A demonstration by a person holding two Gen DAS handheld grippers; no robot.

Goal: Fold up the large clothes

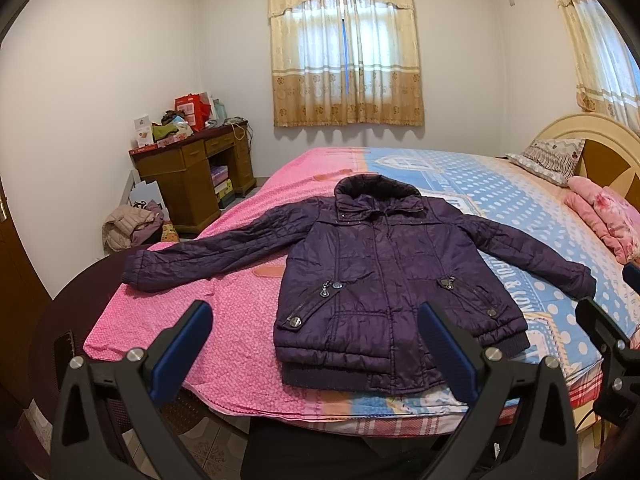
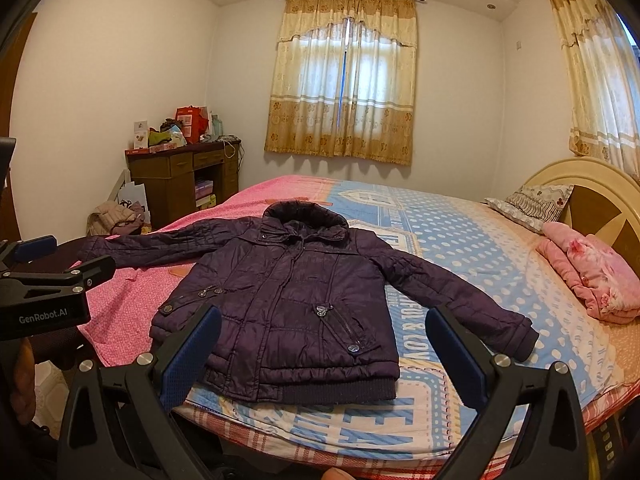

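A dark purple padded jacket (image 1: pixel 384 276) lies flat on the bed (image 1: pixel 248 320), front side up, with its collar toward the far window and its ribbed hem at the near edge of the mattress. Both sleeves spread outward: one stretches across the pink half of the bedspread, the other angles down over the blue dotted half.

The left gripper (image 1: pixel 316 356) hangs just in front of the hem with its jaws spread wide and nothing between them. Its blue-padded fingers (image 1: pixel 184 352) frame the lower part of the jacket without touching it; one pad sits over the pink cover beside the jacket, the other overlaps the hem corner in the picture.

The right gripper (image 2: pixel 324 360) is likewise wide open and empty, hovering before the near edge of the bed. From its camera the jacket (image 2: pixel 296 300) fills the gap between the fingers (image 2: pixel 188 364), the hem just ahead of them, the cuff of one sleeve close to the other pad.

The left gripper's black body (image 2: pixel 44 300) shows at the side of the right view, apart from the jacket.

A folded pink blanket (image 2: pixel 592 276) and a pillow (image 2: pixel 528 204) rest near the headboard, well apart from the jacket. A wooden desk (image 1: pixel 192 176) stands in the far corner.
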